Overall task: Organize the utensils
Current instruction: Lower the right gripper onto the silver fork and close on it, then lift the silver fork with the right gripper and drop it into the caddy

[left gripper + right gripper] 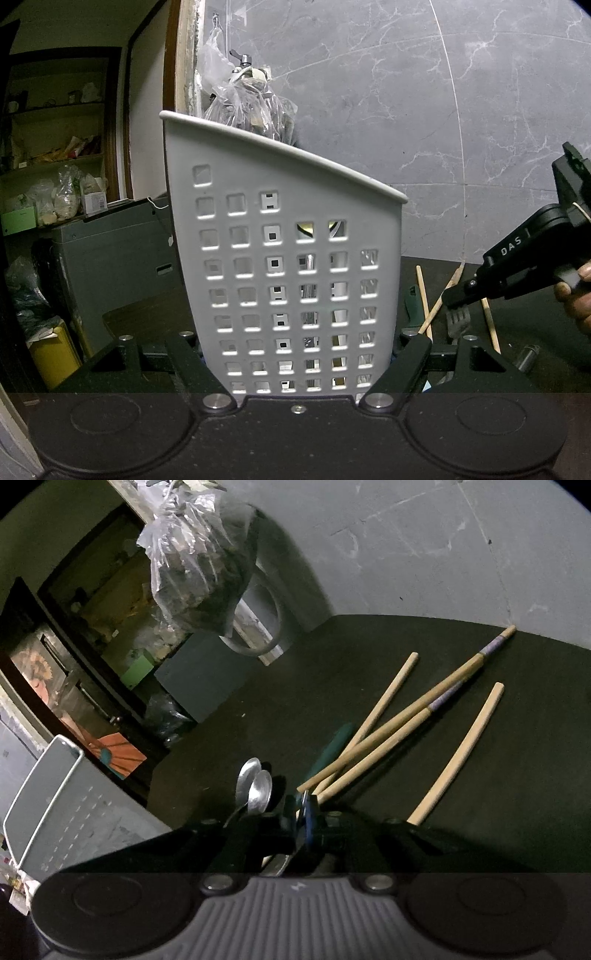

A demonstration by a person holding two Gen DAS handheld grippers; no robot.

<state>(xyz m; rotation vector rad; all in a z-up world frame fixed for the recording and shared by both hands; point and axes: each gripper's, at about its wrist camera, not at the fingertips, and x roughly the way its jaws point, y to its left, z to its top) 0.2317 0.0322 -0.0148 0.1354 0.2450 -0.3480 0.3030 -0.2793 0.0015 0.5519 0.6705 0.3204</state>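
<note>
Gripping the white caddy [284,258] upright on the table [258,709], the left tongs [299,354] clamp its sides; right tongs [304,819] pinch something thin I cannot identify, near the sticks [399,716] and spoons [255,782].

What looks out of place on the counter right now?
The wooden sticks lie loose and crisscrossed on the dark counter beside a green-handled utensil, outside the white perforated holder gripped by the left gripper. Nothing looks spilled or broken.
</note>
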